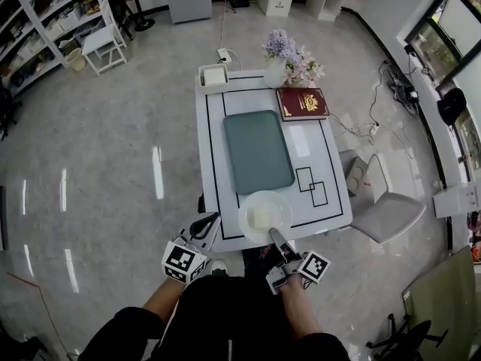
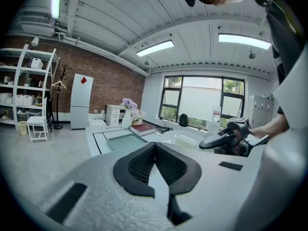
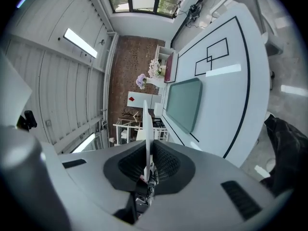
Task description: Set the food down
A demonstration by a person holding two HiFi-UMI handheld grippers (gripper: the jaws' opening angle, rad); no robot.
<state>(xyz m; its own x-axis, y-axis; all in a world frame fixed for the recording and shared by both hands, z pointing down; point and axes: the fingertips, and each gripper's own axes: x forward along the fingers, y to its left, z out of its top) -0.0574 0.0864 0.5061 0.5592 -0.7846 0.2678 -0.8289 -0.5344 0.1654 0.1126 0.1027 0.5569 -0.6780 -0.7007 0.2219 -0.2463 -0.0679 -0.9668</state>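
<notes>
right gripper (image 1: 275,236) is clenched on the near rim of a white plate (image 1: 243,210). in the right gripper view the rim shows as a thin white edge pinched between the two dark pads (image 3: 161,165). left gripper (image 1: 210,219) hangs just left of the plate at the tabletop's near edge. its jaws are pressed together with nothing between them, as the left gripper view shows.

the white tabletop (image 1: 312,153) is marked with black lines: a border and two overlapping squares on the right side. a grey-green tray (image 1: 258,151) lies along its middle, with its near end just beyond the plate. the plate sits over the near part of the tabletop, inside the border line. i cannot tell whether it rests on the surface or is held just above it.

at the far right of the tabletop lies a dark red book (image 1: 302,102). beside the book stands a vase of pale purple and pink flowers (image 1: 289,55), and a small white box (image 1: 213,76) sits at the far left corner. the food (image 1: 262,217), a pale squarish piece, lies in the middle of the plate.
</notes>
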